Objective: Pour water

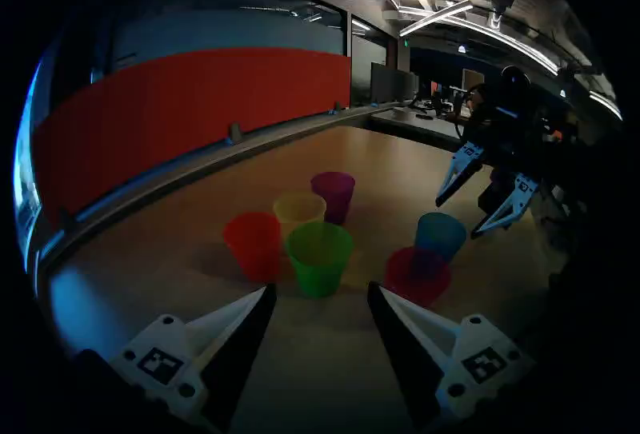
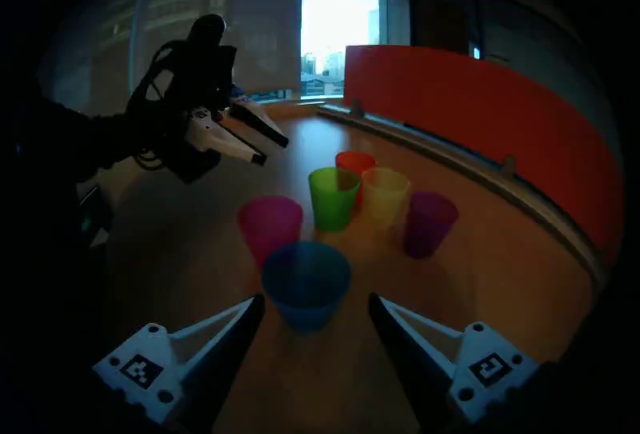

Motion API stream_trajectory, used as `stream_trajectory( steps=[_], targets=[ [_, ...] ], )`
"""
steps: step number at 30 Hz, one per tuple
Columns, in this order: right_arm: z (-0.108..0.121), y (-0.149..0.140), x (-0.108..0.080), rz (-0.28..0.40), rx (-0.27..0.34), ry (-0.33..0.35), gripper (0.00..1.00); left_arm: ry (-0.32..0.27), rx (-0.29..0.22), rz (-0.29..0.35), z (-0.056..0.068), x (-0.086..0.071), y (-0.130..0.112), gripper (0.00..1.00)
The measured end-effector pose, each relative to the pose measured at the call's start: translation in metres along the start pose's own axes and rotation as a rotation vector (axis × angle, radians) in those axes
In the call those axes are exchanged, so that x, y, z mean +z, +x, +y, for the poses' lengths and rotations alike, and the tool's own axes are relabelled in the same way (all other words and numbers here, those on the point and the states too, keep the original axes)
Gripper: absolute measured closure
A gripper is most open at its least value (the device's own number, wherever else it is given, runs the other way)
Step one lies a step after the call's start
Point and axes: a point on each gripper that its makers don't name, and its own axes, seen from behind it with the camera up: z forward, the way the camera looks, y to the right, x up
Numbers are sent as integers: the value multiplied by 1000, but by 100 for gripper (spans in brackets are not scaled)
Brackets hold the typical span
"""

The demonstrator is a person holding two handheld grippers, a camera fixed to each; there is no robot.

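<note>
So the left gripper (image 1: pixel 322 290) sat open near the translucent green plastic cup (image 1: pixel 319 256), right gripper (image 2: pixel 316 300) open too, close to the translucent blue plastic cup (image 2: pixel 306 280) on the wooden desk (image 2: pixel 496 274).

All six cups were translucent, each a single plain colour: a red cup (image 1: pixel 254 244), a yellow cup (image 1: pixel 299 212), a green cup (image 1: pixel 319 256), a purple cup (image 1: pixel 334 194), a blue cup (image 1: pixel 439 234) and a pink cup (image 1: pixel 417 274). The table (image 1: pixel 376 154) was pale tan wood. The panel (image 1: pixel 184 106) behind it was flat orange-red, with a grey rail (image 1: pixel 240 142) below. The left gripper (image 1: pixel 321 288) was white with black inner faces and bore a black-and-white checked marker (image 1: pixel 160 364) on each side — the right gripper (image 2: pixel 316 300) was coloured alike.
</note>
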Motion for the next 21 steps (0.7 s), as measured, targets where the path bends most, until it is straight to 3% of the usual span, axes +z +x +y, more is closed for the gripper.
stream_trajectory(
  steps=[21],
  targets=[
    [-9, 1, 48, -3, -26, 57, 0, -4, -3, -2, -3, 6, -5, 16]
  ],
)
